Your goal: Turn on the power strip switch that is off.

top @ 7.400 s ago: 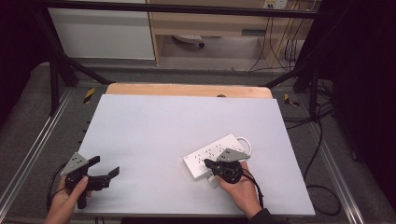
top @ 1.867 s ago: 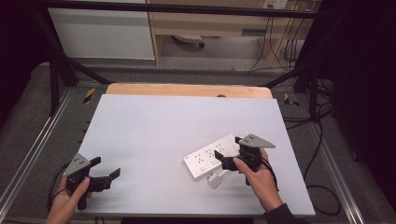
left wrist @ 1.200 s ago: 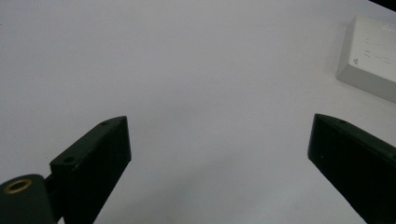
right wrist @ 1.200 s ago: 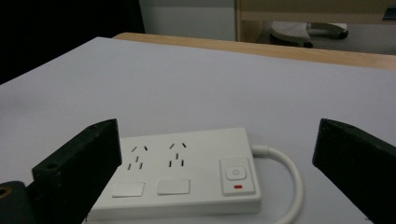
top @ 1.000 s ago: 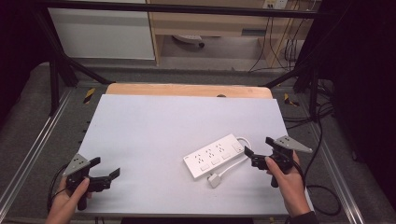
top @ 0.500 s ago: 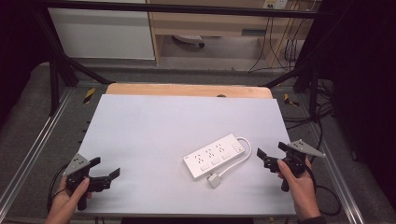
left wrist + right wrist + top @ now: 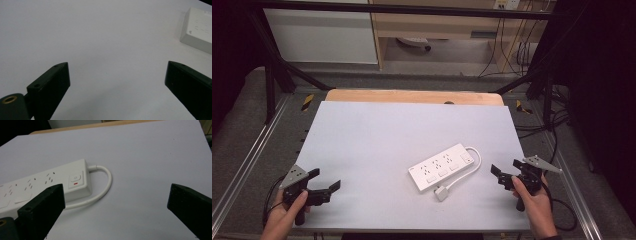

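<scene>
The white power strip (image 7: 442,168) lies flat on the table (image 7: 377,140), right of the middle and toward the near side, slanted so that its switch end points far and right. Its switch (image 7: 75,178), with a red mark beneath, sits at that end. From there the white cord (image 7: 467,170) loops out, runs back along the near side of the strip and ends in a white plug (image 7: 441,193) lying on the table just near the strip.

The right gripper (image 7: 503,172) hovers near the table's right edge, a little apart from the cord loop, jaws spread wide and holding nothing. In the right gripper view the strip's switch end lies beyond the left jaw.

The left gripper (image 7: 326,181) is at the near left corner, well apart from the strip, jaws also spread and empty, over bare table.
</scene>
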Available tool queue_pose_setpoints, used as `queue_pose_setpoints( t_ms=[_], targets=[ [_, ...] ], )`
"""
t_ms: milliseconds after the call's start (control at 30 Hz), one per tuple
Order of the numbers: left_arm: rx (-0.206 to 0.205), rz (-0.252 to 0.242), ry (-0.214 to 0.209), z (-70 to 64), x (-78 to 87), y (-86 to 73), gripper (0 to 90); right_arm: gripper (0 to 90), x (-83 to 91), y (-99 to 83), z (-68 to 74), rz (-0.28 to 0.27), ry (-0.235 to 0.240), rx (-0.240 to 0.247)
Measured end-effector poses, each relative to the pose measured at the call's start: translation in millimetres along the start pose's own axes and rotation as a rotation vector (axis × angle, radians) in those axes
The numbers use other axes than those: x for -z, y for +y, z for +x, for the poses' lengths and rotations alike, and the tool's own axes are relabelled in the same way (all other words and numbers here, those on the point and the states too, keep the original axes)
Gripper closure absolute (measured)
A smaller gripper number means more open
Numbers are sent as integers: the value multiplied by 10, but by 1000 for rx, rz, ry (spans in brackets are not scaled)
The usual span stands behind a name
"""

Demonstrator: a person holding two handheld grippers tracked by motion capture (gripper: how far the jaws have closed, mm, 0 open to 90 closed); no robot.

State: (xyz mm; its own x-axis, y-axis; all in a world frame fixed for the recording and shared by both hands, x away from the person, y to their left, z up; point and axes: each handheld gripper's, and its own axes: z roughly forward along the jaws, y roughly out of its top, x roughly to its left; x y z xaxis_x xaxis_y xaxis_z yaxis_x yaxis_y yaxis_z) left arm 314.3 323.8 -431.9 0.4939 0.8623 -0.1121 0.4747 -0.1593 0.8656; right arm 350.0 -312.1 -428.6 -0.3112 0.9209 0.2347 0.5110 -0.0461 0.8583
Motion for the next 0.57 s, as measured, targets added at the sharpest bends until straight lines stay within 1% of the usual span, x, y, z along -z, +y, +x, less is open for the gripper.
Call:
queue_pose_setpoints(
  t_ms=[167,233,300,367,400,467,533,567],
  targets=[
    [-1,-1,-1,1,-2,0,59,20,-15,-77,6,30,-1,-9],
    [-2,-1,-2,0,-2,0,59,21,-27,-108,32,49,-2,-16],
    [-4,-2,-1,-1,-2,0,59,21,-42,-144,67,72,2,-9],
    [-4,-3,-2,-2,-3,0,59,22,-60,-177,105,97,5,5],
    [-4,-3,-2,-3,-2,0,59,23,-75,-201,131,119,9,19],
    [-5,-5,-3,-4,-2,0,59,27,-102,-231,170,142,11,43],
    [-6,-4,-3,-5,-4,0,59,31,-127,-247,198,167,3,61],
    [-7,-4,-3,-5,-5,0,59,29,-145,-254,205,174,-6,83]
  ],
)
